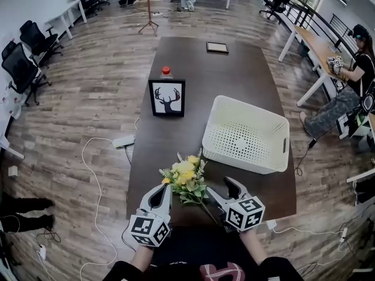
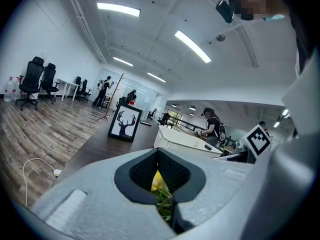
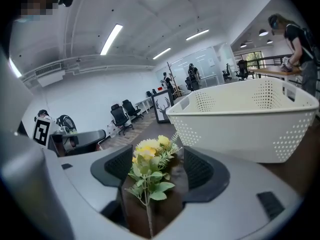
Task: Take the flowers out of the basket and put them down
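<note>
A small bunch of yellow flowers (image 1: 186, 179) with green leaves lies on the dark table (image 1: 193, 69) near its front edge, outside the white perforated basket (image 1: 240, 161). The stem points back toward me. My right gripper (image 1: 218, 187) is open just right of the bunch. In the right gripper view the flowers (image 3: 149, 159) sit in the gap between the pads (image 3: 202, 170), which do not press on them. My left gripper (image 1: 166, 186) is shut, its tip against the left side of the bunch. A sliver of flowers (image 2: 161, 196) shows through its slit.
The basket (image 3: 240, 119) stands to the right and beyond the flowers, nothing showing inside it. A framed deer picture (image 1: 167, 98) and a red-capped bottle (image 1: 166, 71) stand mid-table, and a small frame (image 1: 217, 47) lies farther back. A person (image 1: 351, 81) sits at the right.
</note>
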Available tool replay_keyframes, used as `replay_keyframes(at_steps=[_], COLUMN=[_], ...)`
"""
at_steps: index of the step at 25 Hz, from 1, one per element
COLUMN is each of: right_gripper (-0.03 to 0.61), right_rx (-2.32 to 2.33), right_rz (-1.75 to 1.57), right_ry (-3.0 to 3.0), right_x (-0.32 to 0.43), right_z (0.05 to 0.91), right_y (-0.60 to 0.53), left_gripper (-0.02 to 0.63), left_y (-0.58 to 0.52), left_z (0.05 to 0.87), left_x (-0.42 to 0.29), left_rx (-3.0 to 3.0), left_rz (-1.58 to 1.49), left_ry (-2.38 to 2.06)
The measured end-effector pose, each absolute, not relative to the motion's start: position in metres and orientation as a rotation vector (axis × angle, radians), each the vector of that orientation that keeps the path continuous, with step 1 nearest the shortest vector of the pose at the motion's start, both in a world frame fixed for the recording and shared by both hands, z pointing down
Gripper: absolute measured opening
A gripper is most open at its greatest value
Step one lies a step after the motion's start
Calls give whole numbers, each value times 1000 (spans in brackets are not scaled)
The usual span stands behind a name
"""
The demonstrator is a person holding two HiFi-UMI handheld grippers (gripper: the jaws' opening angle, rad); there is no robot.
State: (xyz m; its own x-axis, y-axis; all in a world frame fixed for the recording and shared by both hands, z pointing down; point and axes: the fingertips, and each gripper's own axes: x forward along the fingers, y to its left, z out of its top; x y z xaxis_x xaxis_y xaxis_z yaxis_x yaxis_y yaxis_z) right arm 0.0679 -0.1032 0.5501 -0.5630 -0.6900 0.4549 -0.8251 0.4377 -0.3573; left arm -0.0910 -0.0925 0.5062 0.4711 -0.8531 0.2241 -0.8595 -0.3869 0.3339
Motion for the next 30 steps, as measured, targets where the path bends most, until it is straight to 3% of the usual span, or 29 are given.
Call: replay_keyframes(at_steps=[14,22,26,30], right_gripper=[219,132,59,40], right_rx=[1378,1407,1410,1408], right_rz=[666,633,627,599], right_ry=[-2416,-2396,-2416,-2413], right_x=[69,72,71,71], right_z=[540,539,535,534], right_y=[-88,-87,-88,-89], left_gripper=[8,8,8,8], left_y=[-92,-93,-94,-95], left_z=[513,514,514,515], left_x=[-78,-70,-68,-66], left_rx=[2343,2367,2372,2378], left_rz=[60,67,71,74], left_ry=[-1371,-1339,-1330,-1324])
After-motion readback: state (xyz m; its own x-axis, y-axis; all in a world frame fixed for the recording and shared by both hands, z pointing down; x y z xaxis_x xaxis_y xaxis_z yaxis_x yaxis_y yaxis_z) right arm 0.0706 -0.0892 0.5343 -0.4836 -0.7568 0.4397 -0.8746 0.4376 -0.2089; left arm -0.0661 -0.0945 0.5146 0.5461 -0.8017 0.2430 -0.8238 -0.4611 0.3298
